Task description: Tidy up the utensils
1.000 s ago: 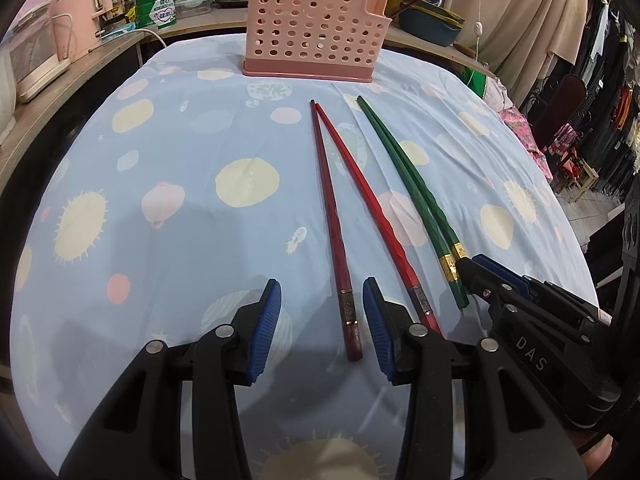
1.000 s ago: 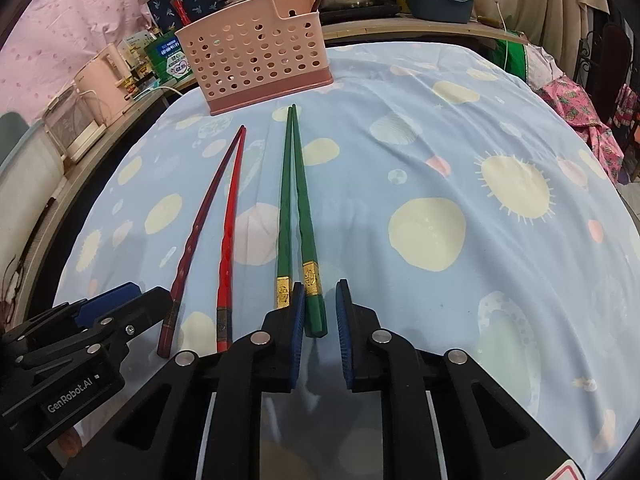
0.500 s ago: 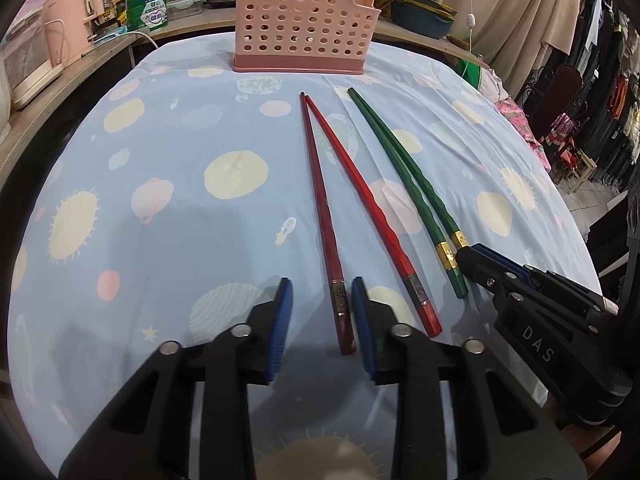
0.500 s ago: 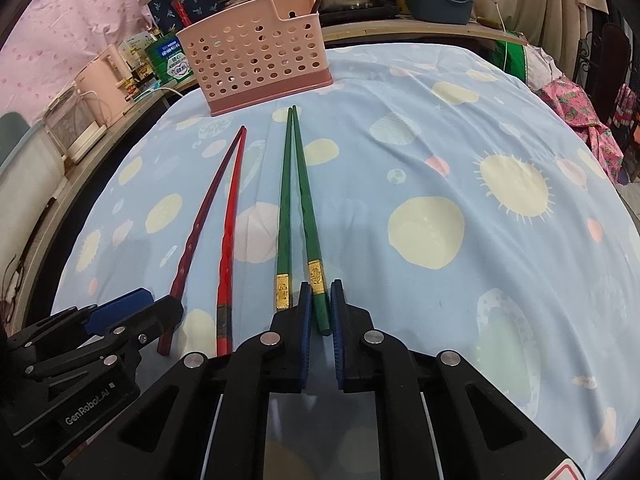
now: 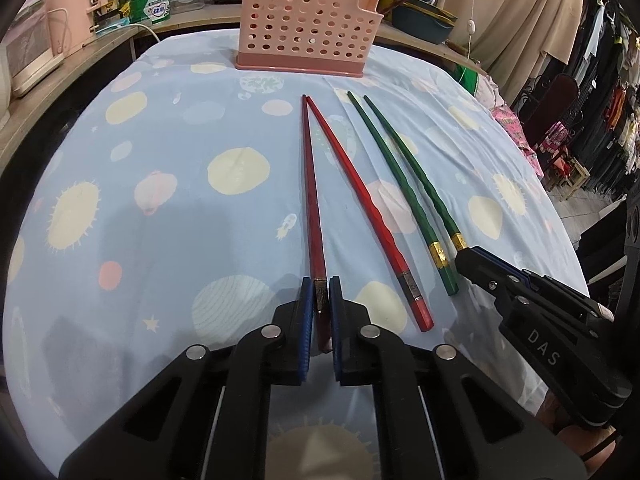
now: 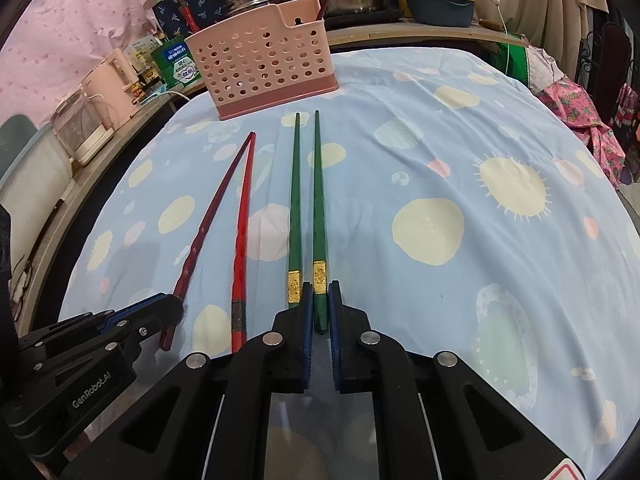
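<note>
Chopsticks: dark red chopstick (image 5: 311, 200), red chopstick (image 5: 362, 204), two green chopsticks (image 6: 306, 208) on tabletop (image 5: 160, 200).
Left tongs (image 5: 321, 294): clamped on dark red chopstick's near end.
Right tongs (image 6: 320, 300): clamped on right green chopstick (image 6: 319, 216).
Pink basket (image 5: 306, 24): far side.

Your right gripper (image 6: 321, 300) is clamping the butt end of the right-hand green chopstick (image 6: 319, 216). Its twin (image 6: 295, 208) is lying just beside. The left gripper (image 6: 168, 307) is pinching the dark red chopstick (image 6: 208, 220).

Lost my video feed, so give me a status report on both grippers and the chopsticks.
Left gripper shut on dark red chopstick. Right gripper shut on right green chopstick. Both chopsticks still flat on tablecloth. Path to pink basket unobstructed.
</note>
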`<state>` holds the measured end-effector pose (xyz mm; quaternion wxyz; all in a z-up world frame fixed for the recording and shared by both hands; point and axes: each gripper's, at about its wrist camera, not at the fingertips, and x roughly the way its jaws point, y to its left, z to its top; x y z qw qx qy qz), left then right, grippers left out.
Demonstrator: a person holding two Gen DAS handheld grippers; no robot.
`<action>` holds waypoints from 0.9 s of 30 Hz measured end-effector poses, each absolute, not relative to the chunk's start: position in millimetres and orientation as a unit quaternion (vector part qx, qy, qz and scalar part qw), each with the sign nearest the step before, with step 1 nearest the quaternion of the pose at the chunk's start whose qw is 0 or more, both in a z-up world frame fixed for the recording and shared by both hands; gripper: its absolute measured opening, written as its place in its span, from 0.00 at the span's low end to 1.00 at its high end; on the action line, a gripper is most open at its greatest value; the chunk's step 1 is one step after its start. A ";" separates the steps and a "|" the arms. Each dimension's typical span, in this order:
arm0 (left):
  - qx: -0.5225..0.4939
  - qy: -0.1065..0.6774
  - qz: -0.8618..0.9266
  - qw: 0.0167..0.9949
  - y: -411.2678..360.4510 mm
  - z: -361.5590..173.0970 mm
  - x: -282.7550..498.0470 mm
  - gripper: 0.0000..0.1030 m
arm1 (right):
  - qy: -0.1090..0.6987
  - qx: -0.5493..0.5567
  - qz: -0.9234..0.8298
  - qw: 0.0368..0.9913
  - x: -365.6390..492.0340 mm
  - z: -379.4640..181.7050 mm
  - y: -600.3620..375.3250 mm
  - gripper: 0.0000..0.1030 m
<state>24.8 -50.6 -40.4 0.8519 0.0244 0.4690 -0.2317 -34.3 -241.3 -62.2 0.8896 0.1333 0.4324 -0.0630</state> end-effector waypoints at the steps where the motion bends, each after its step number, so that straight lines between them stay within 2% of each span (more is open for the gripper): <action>1: 0.022 0.467 -0.232 0.853 -49.2 -37.8 24.6 0.07 | 0.430 0.134 -0.061 0.891 -35.0 -60.6 -240.5 0.07; 10: 0.008 0.439 -0.220 0.871 -37.5 -7.8 25.9 0.07 | 0.395 0.142 -0.051 0.906 -39.8 -30.8 -237.8 0.07; 27: -0.018 0.341 -0.218 0.914 -22.0 85.0 50.8 0.06 | 0.294 0.162 -0.056 0.940 -37.3 59.2 -267.6 0.07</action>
